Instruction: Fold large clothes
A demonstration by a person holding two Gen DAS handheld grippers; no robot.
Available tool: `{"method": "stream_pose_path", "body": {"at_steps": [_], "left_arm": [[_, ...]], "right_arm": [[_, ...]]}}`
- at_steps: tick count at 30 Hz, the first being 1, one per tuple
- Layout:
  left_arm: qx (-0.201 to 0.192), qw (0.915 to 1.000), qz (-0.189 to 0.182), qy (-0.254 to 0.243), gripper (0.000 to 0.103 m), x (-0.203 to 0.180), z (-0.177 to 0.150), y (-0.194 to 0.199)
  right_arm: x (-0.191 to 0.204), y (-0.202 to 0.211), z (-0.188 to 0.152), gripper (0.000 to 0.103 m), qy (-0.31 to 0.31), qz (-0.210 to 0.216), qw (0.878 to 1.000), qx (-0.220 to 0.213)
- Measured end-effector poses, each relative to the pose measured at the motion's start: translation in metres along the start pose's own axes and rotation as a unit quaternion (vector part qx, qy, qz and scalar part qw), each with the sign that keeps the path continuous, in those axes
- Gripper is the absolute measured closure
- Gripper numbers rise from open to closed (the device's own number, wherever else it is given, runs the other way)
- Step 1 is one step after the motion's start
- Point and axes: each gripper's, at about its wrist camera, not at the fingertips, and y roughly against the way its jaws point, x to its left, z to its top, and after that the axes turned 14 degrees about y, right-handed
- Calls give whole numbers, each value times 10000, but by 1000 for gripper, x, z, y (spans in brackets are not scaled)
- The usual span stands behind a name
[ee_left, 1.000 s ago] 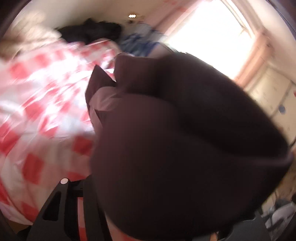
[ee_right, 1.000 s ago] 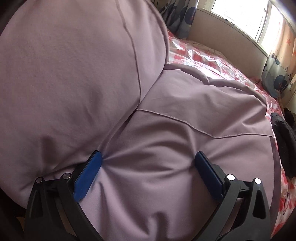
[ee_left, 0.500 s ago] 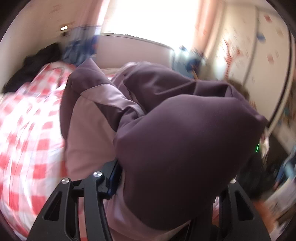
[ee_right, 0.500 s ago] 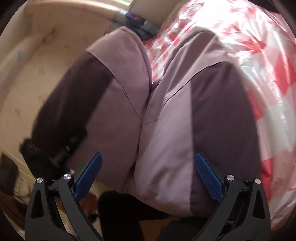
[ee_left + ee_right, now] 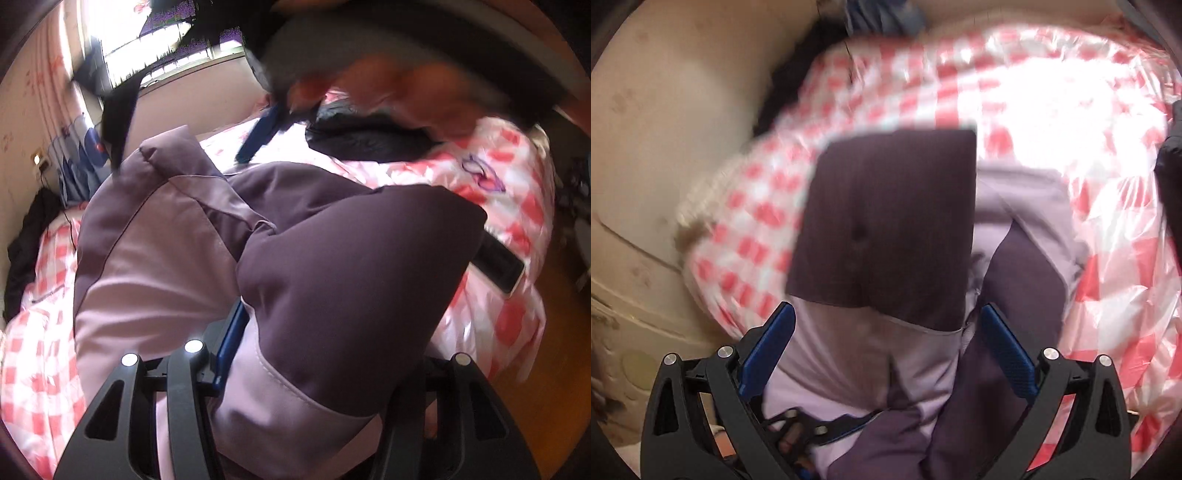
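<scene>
My left gripper (image 5: 317, 354) clamps bulky purple jacket (image 5: 332, 277); jacket's long axis runs ahead over checked bed (image 5: 37, 369); right gripper (image 5: 886, 347) wide, straddling jacket, grip unclear

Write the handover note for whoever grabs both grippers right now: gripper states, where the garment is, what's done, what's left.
Left gripper: shut on a thick bunch of the padded two-tone purple and lilac jacket.
Right gripper: jacket fabric fills the space between its blue fingers; whether they press on it cannot be told.
Jacket: bunched, partly over the red-and-white checked bed cover.
Other: a black garment lies farther back on the bed.
Done: jacket picked up.
Left: lay it flat, fold it neatly, set it down.
</scene>
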Motion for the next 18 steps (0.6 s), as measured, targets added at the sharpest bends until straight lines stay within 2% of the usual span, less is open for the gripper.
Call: {"method": "stream_pose_path", "body": {"at_steps": [1, 2, 4, 6, 8, 9, 12, 14, 15, 16, 17, 18], "left_arm": [[21, 10000, -18, -85, 48, -4, 1, 1], [81, 9998, -84, -170, 48, 3, 3, 1], [264, 9989, -322, -209, 48, 23, 7, 8], [521, 9938, -924, 325, 48, 51, 9, 32], [598, 9819, -1433, 1089, 46, 86, 13, 51], [363, 9774, -1394, 1546, 46, 108, 18, 62], [-54, 9654, -1122, 2351, 42, 160, 35, 64], [-282, 9543, -947, 2820, 34, 185, 44, 48], [-199, 9503, -1036, 2929, 34, 190, 49, 30], [17, 9498, -1006, 2962, 34, 192, 52, 11], [388, 9455, -1133, 3028, 34, 191, 52, -13], [650, 9459, -1073, 2991, 34, 187, 50, -33]], "right_arm": [[2, -14, -1, 6, 112, -561, 9982, 205], [3, -23, -10, 6, 71, -639, 9978, 149], [-6, -28, -27, 6, -349, -412, 9984, -192], [-16, -28, -44, 7, -598, -332, 9956, -637], [-29, -30, -66, 7, -1013, -342, 9879, -1120], [-22, -28, -98, 7, -1066, -430, 9845, -1321], [-14, -37, -132, 7, -1213, -580, 9734, -1854], [-2, -36, -145, 7, -1160, -900, 9634, -2242], [4, -34, -151, 7, -1133, -1028, 9598, -2355], [5, -35, -155, 7, -1161, -1026, 9574, -2437], [1, -35, -157, 7, -1223, -899, 9582, -2425], [-7, -34, -156, 7, -1323, -778, 9600, -2342]]}}
